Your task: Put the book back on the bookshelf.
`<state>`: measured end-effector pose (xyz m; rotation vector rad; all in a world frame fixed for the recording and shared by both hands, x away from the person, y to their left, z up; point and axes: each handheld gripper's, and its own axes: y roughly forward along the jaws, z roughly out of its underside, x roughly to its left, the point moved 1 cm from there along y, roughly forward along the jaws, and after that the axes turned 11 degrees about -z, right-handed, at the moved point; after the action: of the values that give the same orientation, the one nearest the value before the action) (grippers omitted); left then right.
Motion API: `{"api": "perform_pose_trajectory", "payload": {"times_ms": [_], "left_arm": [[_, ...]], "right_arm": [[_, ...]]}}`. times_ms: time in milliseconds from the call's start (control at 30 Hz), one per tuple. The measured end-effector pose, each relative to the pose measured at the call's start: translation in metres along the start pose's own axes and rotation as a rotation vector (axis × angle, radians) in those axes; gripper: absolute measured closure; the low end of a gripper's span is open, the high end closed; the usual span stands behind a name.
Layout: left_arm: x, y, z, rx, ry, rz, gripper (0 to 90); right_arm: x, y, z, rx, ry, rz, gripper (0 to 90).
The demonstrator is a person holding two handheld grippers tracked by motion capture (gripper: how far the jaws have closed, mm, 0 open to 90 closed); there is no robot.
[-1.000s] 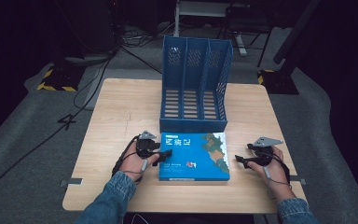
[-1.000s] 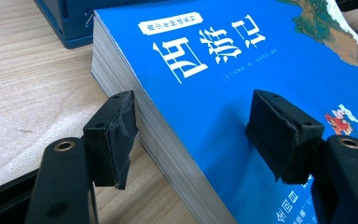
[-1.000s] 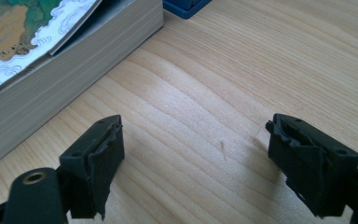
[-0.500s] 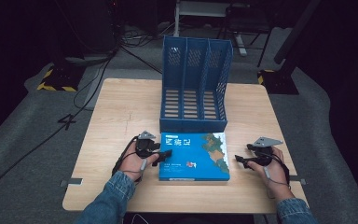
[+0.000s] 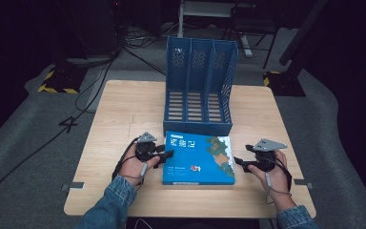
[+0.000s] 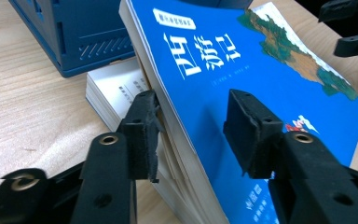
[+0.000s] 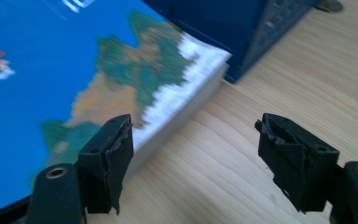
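A thick blue book (image 5: 198, 157) with a map picture on its cover lies flat on the table, just in front of a blue three-slot file holder (image 5: 198, 86). My left gripper (image 5: 167, 155) is at the book's left edge. In the left gripper view the book's upper part (image 6: 261, 70) is tilted up from the lower pages, and my open left gripper (image 6: 193, 116) straddles that edge, one jaw beneath it and one over the cover. My right gripper (image 5: 237, 161) stands open just off the book's right edge. In the right gripper view the book's corner (image 7: 51, 70) lies by one jaw of the right gripper (image 7: 196, 140).
The wooden table (image 5: 124, 114) has bare room left and right of the file holder (image 7: 223, 23). The holder's base (image 6: 74, 32) nearly touches the book's far edge. Dark floor, cables and stands surround the table. The other gripper (image 6: 349, 28) shows across the book.
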<state>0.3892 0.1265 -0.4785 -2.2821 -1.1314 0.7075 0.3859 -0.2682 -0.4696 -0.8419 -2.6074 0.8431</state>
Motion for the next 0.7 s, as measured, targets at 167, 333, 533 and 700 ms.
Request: {"api": "perform_pose_trajectory", "payload": {"times_ms": [167,333,533,700], "left_arm": [[-0.002,-0.004,0.001,0.022,-0.023,0.024,59.9],[-0.002,-0.005,0.001,0.021,-0.007,0.012,66.0],[-0.001,-0.01,-0.004,0.015,-0.01,0.048,76.0],[-0.006,-0.014,-0.01,0.031,0.028,0.046,79.2]], "right_arm": [[0.021,0.013,-0.008,-0.007,-0.025,-0.088,26.6],[0.041,0.027,-0.017,-0.024,-0.064,-0.161,22.8],[0.068,0.053,-0.026,-0.02,-0.132,-0.241,20.3],[0.079,0.066,-0.03,-0.012,-0.142,-0.27,17.1]]}}
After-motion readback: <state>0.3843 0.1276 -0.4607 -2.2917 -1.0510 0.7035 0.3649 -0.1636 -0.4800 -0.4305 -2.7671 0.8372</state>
